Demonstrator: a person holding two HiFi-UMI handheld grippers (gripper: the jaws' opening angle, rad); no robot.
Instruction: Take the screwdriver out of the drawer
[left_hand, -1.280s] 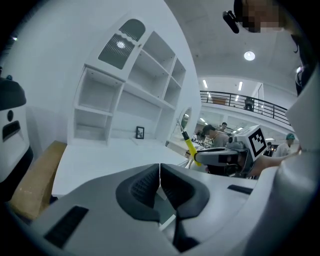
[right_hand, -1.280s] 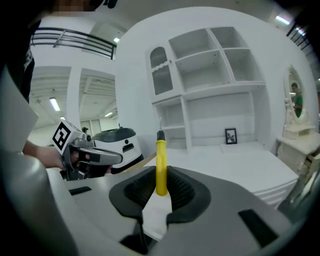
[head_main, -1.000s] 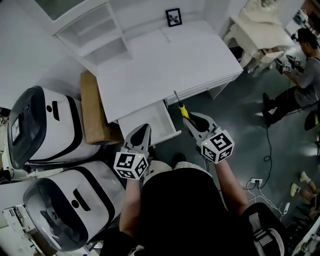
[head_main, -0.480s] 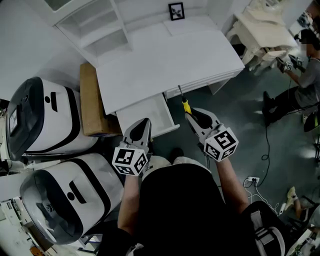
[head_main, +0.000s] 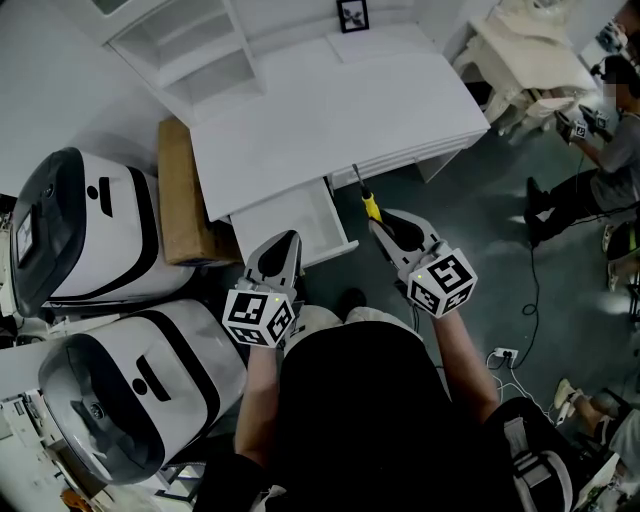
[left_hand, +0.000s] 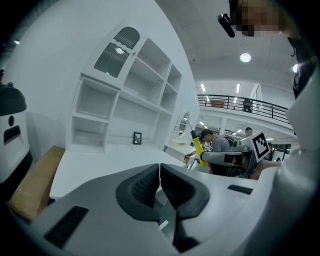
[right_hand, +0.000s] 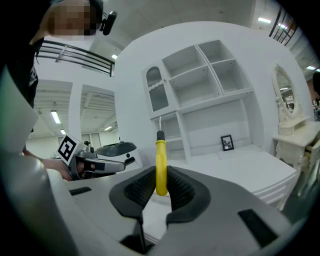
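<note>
My right gripper (head_main: 384, 229) (right_hand: 161, 189) is shut on the yellow handle of the screwdriver (head_main: 368, 204) (right_hand: 160, 165), whose metal shaft points up and away toward the desk edge. It hangs to the right of the open white drawer (head_main: 288, 226), clear of it. The left gripper (head_main: 280, 255) (left_hand: 159, 184) is shut with nothing between its pads and hovers at the drawer's near edge. From the left gripper view the screwdriver (left_hand: 198, 148) shows at the right, held in the other gripper.
A white desk (head_main: 330, 110) with shelves (head_main: 195, 55) and a small framed picture (head_main: 352, 15) lies ahead. A cardboard box (head_main: 185, 205) and two white-and-black appliances (head_main: 85, 225) stand at the left. A seated person (head_main: 600, 160) is at the far right.
Both grippers stay nearly still; the view has shifted slightly. The screwdriver remains gripped to the right of the drawer.
</note>
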